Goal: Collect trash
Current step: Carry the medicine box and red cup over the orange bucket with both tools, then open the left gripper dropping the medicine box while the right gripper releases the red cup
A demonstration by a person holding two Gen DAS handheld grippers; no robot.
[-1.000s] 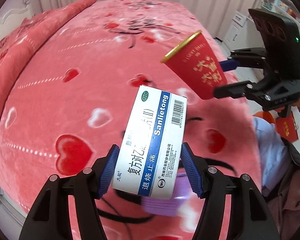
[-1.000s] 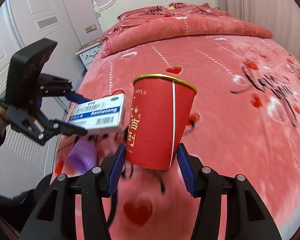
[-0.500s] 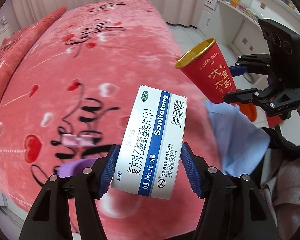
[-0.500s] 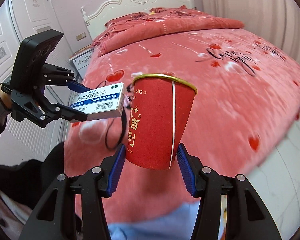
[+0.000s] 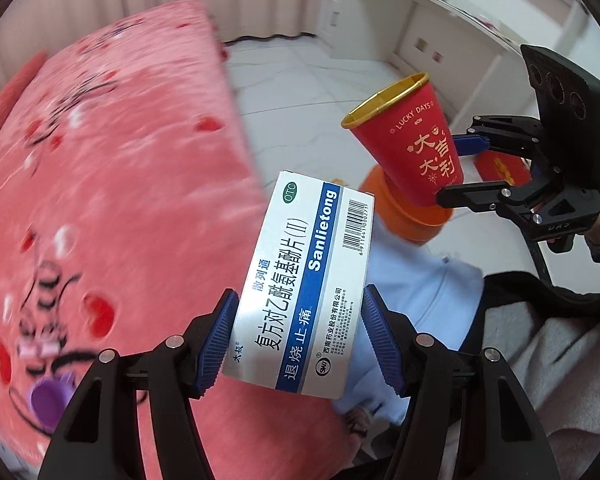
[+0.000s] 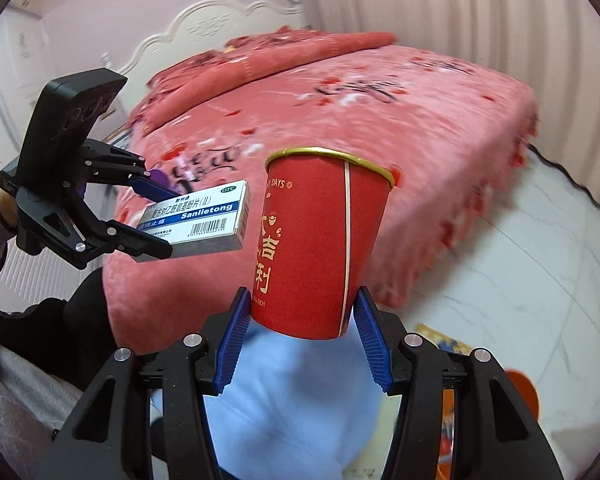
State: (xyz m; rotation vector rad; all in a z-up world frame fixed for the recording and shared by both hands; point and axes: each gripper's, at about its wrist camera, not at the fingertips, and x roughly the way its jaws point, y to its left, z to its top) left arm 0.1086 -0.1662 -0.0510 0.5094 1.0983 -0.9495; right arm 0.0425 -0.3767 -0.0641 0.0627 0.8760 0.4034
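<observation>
My left gripper point(image 5: 298, 340) is shut on a white and blue medicine box point(image 5: 308, 276), its blue pads pressed to the box's long sides. My right gripper point(image 6: 302, 340) is shut on a red paper cup point(image 6: 320, 248) with a gold rim, held near its base. In the left wrist view the cup point(image 5: 410, 144) hangs tilted over an orange bin point(image 5: 408, 216) on the floor, with the right gripper point(image 5: 456, 168) behind it. The right wrist view shows the box point(image 6: 198, 218) held at left by the left gripper point(image 6: 152, 216).
A bed with a pink heart-pattern blanket point(image 5: 108, 208) fills the left; a purple cup point(image 5: 46, 396) lies on it. White tiled floor point(image 6: 520, 272) lies to the right, a white desk point(image 5: 440, 16) behind. The person's light blue clothing point(image 6: 296, 408) is under both grippers.
Both grippers have swung away from over the bed toward the floor beside it, still holding the box and the cup. The orange bin has come into view under the cup.
</observation>
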